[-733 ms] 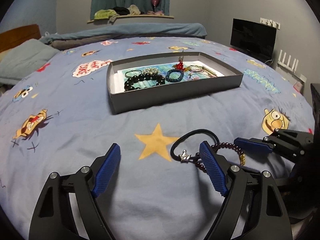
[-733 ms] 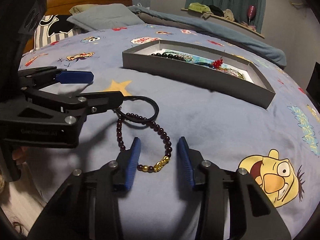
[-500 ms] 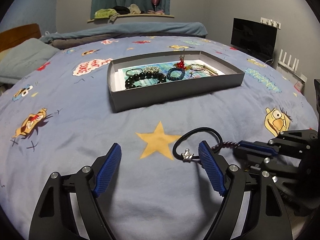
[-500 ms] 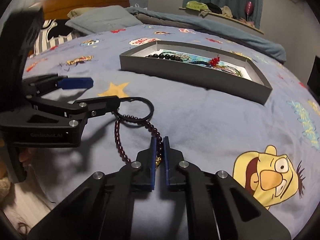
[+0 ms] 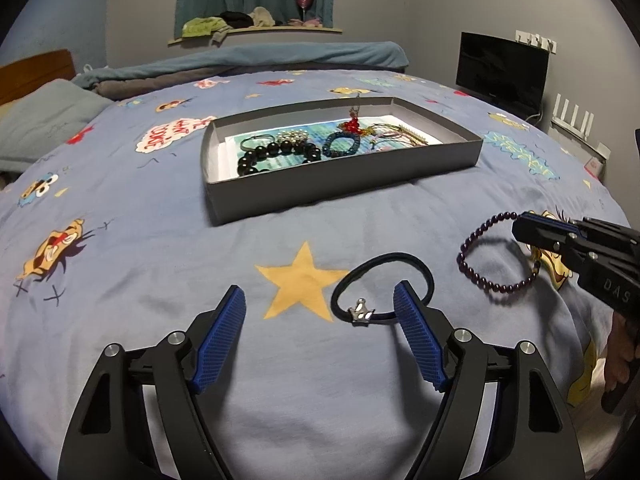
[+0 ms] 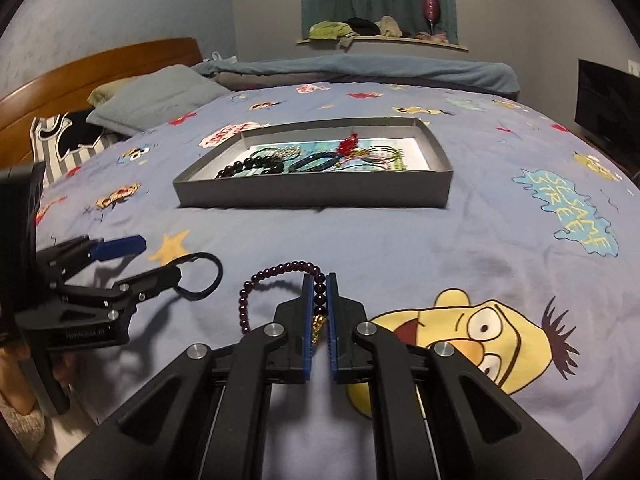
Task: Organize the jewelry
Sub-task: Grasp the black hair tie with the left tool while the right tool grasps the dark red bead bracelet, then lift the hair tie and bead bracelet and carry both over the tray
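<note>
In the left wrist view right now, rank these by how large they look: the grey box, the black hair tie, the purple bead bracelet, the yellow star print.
1. grey box, clearly largest.
2. black hair tie, purple bead bracelet and yellow star print: about alike; unranked, and nearness to the camera may mislead.

Between the claws and the grey box (image 6: 312,196) the bedspread (image 6: 400,240) lay bare, an open lane. The black hair tie (image 5: 380,284) sat across the left claw (image 5: 320,336) front, touching its right finger. Bracelets (image 5: 276,152) crowded the box's left and middle; its right end (image 6: 416,156) stayed clearer.
</note>
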The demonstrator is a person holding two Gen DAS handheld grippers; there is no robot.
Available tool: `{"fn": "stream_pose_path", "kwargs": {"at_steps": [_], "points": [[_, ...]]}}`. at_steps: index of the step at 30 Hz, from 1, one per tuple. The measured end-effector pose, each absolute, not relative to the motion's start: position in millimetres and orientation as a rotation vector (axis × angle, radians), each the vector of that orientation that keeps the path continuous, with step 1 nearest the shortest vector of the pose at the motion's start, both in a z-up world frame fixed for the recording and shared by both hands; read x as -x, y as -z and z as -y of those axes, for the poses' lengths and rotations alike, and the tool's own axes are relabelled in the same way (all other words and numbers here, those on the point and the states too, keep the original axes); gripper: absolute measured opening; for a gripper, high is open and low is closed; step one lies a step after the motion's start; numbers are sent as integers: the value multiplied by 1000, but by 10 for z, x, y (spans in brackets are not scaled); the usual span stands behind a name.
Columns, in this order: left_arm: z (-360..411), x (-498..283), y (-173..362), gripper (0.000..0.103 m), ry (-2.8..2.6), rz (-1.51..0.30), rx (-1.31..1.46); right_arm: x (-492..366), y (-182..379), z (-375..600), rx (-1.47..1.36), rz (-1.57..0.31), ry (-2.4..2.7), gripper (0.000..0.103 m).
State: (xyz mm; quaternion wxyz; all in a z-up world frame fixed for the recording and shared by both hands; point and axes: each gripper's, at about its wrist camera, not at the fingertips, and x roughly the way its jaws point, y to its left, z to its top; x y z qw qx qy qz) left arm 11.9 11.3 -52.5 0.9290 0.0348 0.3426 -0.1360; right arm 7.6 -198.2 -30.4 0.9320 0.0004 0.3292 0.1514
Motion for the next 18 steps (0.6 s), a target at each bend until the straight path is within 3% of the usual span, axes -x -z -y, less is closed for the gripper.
{"fn": "stream_pose_path", "kwargs": {"at_steps": [7,16,18], "points": [[-66,-136,546,72,291,-709,-78,-102,330,1974,17,-688,-313,6],[17,-193,594,59,295,-722,-112,-110,382,1925,33,-707,-322,6],[32,-202,602,50,288,-721,-129,-116,389,1925,33,-711,-323,6]]}}
